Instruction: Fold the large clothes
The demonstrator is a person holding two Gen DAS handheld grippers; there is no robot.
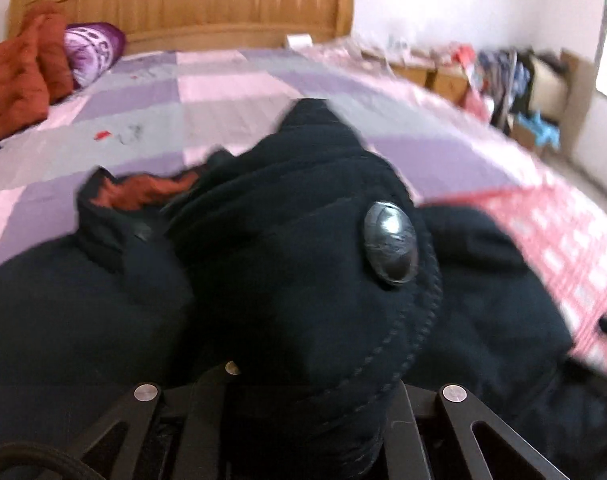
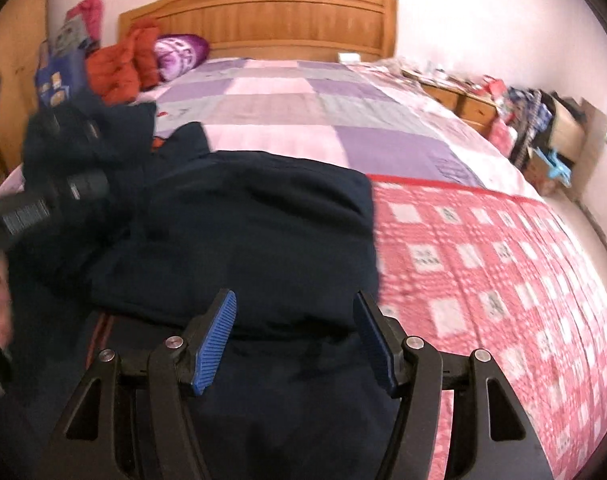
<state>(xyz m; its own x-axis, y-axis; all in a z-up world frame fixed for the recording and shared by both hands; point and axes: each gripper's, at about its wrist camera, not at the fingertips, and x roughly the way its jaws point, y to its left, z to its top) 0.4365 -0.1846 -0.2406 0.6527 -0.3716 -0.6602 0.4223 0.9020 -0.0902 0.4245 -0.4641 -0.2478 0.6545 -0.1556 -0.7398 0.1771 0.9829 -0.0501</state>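
Right now we have the coat (image 2: 255,216) lying in a heap on the near left part of the bed (image 2: 287,92), partly folded over itself, its dark navy cloth covering the seam where the purple-and-pink checked quilt (image 1: 231,92) meets the red-and-white patterned spread (image 2: 483,264). Our left gripper (image 1: 303,392) is pressed together on a bunched fold of the coat: the cloth swallows the fingers in the left wrist view, and a dull metal button (image 1: 390,242) sits on the raised fold just ahead of the camera. A strip of rust-orange lining (image 1: 143,192) shows at the coat's far edge.

Our right gripper (image 2: 295,340) hangs over the near edge of the coat with its jaws spread; the blue pads (image 2: 217,340) stand apart and nothing lies between them. At the left edge of the right wrist view the left gripper appears blurred, with dark cloth around it.

Farther back, an orange jacket (image 2: 119,64) and a purple pillow (image 2: 181,54) lie against the wooden headboard (image 2: 263,20). Beside the bed on the right stand wooden drawers (image 2: 459,102) with clutter on top.
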